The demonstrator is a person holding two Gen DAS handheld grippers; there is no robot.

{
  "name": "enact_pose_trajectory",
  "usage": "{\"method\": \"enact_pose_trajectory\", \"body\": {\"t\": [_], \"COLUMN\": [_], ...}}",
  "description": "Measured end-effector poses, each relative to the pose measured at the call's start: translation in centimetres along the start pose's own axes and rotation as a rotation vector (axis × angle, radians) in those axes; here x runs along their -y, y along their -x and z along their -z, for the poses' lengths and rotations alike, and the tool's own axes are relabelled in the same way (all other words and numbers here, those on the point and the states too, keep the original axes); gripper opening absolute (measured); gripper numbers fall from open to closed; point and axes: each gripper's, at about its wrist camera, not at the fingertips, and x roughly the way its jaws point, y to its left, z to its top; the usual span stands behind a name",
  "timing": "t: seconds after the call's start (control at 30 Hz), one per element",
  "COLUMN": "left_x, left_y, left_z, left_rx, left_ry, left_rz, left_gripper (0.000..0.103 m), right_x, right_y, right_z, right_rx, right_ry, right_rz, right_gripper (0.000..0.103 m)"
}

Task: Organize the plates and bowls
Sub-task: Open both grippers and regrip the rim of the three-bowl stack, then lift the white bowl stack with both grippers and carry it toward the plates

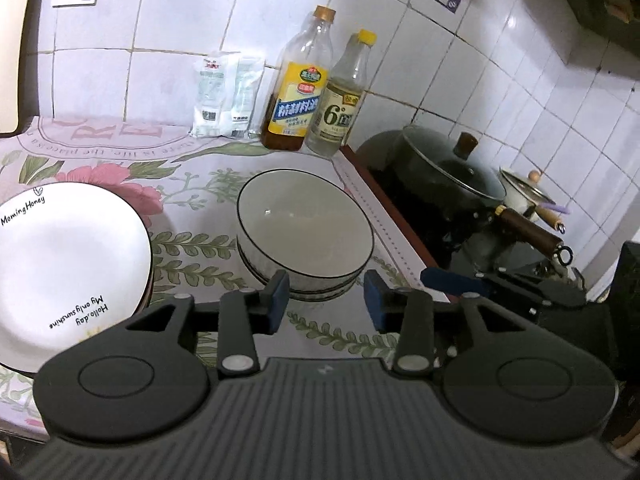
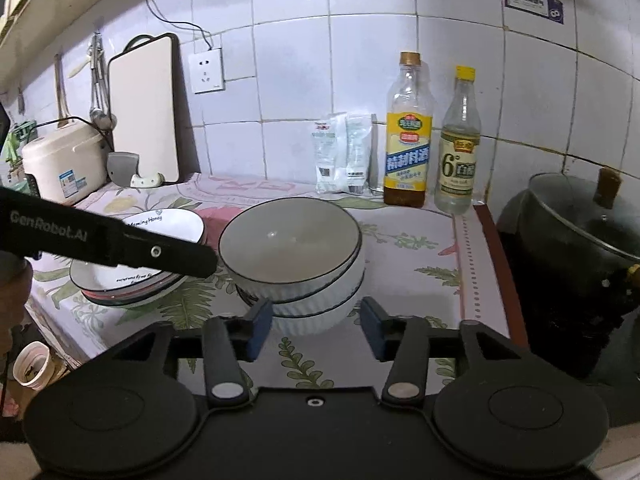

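A stack of white ribbed bowls [image 1: 306,228] with dark rims stands on the floral cloth; it also shows in the right wrist view [image 2: 292,252]. A stack of white plates [image 1: 68,264] with printed words lies to its left; in the right wrist view the stack [image 2: 160,224] is partly hidden by the left gripper's body. My left gripper [image 1: 326,304] is open and empty, just in front of the bowls. My right gripper [image 2: 316,328] is open and empty, in front of the bowls. The right gripper's finger [image 1: 452,280] shows at the right in the left wrist view.
Two bottles [image 2: 432,136] and white packets [image 2: 344,156] stand against the tiled wall. A lidded dark pot [image 2: 576,216] sits on the stove at the right. A rice cooker [image 2: 60,160] and cutting board [image 2: 144,108] stand at the far left. A paper cup [image 2: 30,364] sits below the counter edge.
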Motion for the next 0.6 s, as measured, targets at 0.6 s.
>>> {"method": "enact_pose_trajectory", "body": {"t": [0.6], "left_x": [-4.7], "left_y": [-4.0], "left_z": [0.2], "left_rx": [-0.027], "left_ry": [0.385], "left_rz": [0.032], "left_gripper": [0.059], "right_x": [0.2], "right_y": [-7.3], "right_z": [3.8], "right_rx": [0.045], "right_ry": [0.031], "right_rz": [-0.034], "right_gripper": [0.092]}}
